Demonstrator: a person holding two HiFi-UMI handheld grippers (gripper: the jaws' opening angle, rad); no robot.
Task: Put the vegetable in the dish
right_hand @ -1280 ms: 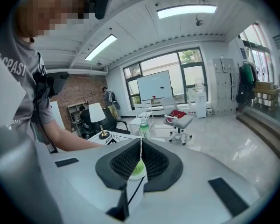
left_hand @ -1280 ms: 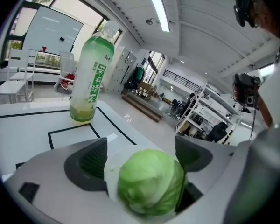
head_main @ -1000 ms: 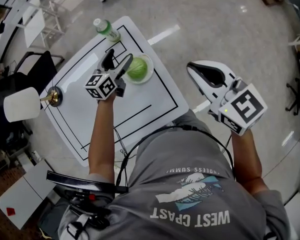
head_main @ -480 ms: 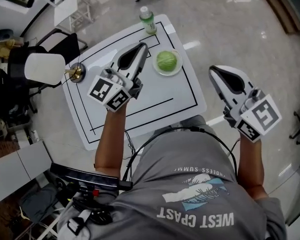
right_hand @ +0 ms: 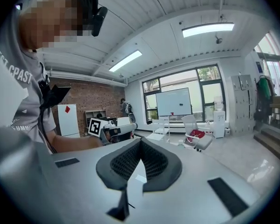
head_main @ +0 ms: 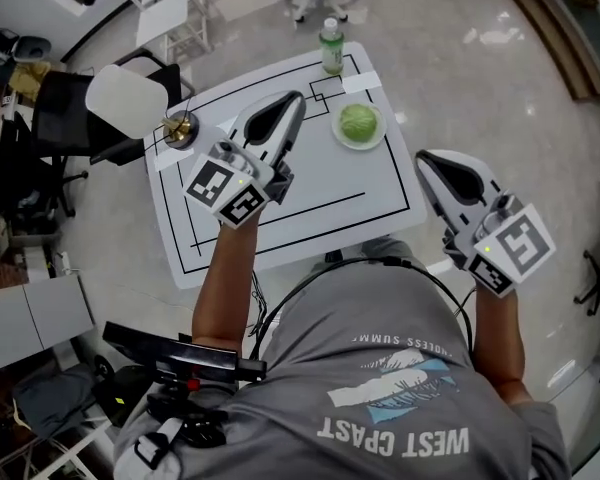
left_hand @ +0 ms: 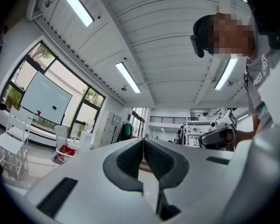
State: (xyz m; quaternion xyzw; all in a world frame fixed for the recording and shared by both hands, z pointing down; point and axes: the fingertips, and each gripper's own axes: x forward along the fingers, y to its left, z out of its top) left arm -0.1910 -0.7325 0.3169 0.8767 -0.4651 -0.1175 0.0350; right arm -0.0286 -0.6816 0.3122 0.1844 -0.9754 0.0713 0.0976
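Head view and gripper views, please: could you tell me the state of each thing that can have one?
vegetable: lying in the dish.
dish: holding the vegetable.
bottle: upright.
left gripper: jaws shut, empty.
right gripper: jaws shut, empty.

A white worktop (head_main: 280,223) marked with black rectangular lines stands on a glossy grey floor (head_main: 460,78). At its far edge a clear bottle (head_main: 331,46) with a green label stands upright. On the worktop's far left corner sits a brass lamp base (head_main: 181,128), with its white shade (head_main: 127,100) reaching out past the edge. A black chair (head_main: 50,128) stands just beside that corner. In the right gripper view, a whiteboard (right_hand: 174,102) stands before the windows and a brick wall (right_hand: 79,101) closes the left side.
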